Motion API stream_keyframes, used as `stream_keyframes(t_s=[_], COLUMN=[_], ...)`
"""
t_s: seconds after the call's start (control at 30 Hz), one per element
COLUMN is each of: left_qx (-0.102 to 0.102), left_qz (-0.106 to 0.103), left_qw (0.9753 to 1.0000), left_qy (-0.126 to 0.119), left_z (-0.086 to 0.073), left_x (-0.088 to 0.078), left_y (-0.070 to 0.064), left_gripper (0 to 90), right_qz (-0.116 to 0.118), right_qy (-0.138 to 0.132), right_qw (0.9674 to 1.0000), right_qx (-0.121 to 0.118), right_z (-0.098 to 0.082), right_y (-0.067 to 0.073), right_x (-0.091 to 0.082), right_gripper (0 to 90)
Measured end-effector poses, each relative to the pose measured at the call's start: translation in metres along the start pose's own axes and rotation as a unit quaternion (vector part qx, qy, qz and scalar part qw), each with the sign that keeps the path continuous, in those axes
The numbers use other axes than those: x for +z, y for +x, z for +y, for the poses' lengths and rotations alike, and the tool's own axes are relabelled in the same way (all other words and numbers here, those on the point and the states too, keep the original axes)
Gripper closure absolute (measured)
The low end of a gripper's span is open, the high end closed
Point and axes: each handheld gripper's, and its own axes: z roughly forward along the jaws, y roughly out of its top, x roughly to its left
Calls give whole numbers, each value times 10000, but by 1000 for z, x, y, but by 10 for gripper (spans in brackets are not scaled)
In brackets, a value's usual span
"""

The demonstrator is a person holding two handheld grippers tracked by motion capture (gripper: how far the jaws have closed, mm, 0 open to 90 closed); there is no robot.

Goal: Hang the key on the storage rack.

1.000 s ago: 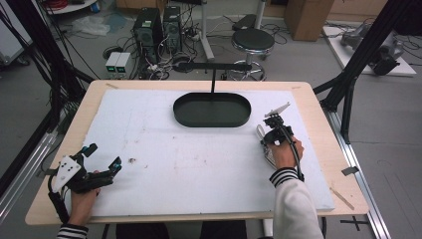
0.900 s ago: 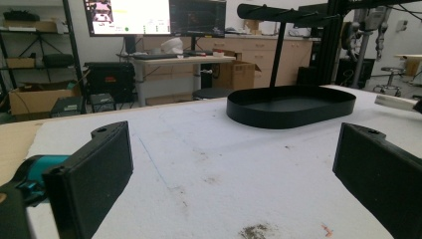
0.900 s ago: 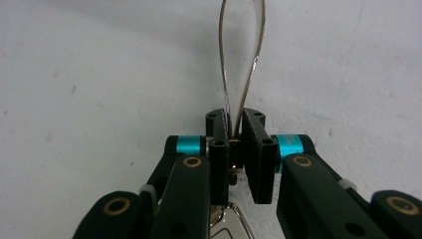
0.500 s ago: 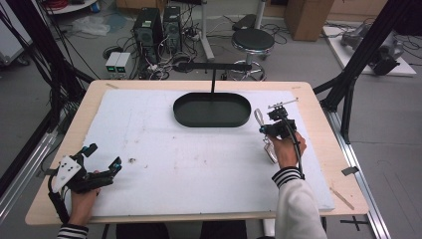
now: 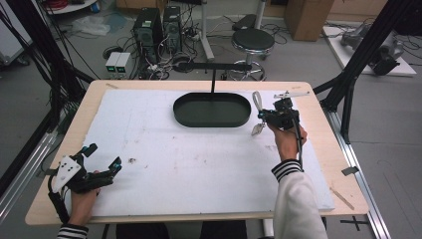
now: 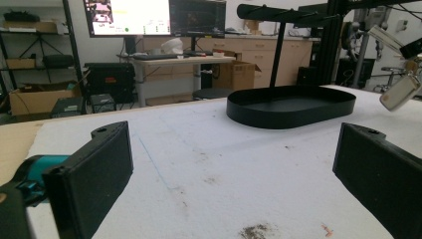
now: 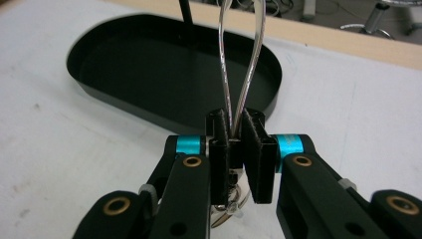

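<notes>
the high view looks forward and down from above the person's edge of the table, taking in the black oval tray (image 5: 211,110) near the far edge. the left gripper view sits low over the white mat, well short of the tray (image 6: 291,105), facing it and the room behind. the right gripper view hangs close above the tray's (image 7: 169,79) near rim, tilted down. all three share the tray.

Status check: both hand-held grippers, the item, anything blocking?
Right hand-held gripper shut on silver wire loop, beside black oval tray. Left hand-held gripper open, empty. Tray's stand post behind; nothing between.
</notes>
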Motion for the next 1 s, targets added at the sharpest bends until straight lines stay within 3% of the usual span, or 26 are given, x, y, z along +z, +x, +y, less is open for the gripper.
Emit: stream_keyframes(t_s=[0.13, 0.17, 0.27, 0.5, 0.7, 1.0], left_qx=[-2, -2, -2, 3, -5, 9], left_qz=[-3, -1, -3, 3, 4, 4], left_qw=[10000, 10000, 10000, 10000, 10000, 10000], left_qy=[0, 0, 0, -25, -29, -37], left_z=[0, 0, 0, 0, 0, 0], left_x=[0, 0, 0, -1, -1, -1], left_y=[0, 0, 0, 0, 0, 0], left_gripper=[28, 28, 28, 28, 28, 28], right_qz=[-2, -43, -217, -243, -269, -344], right_qy=[-130, -245, -353, -671, -809, -854], right_qw=[9999, 9995, 9990, 9974, 9963, 9957], right_qx=[-74, -207, -174, -96, -68, -57], right_z=[6, 11, 18, 30, 43, 49], right_y=[2, 5, 10, 13, 13, 13], right_x=[-1, -1, -1, 5, 10, 25], right_gripper=[820, 820, 821, 821, 820, 820])
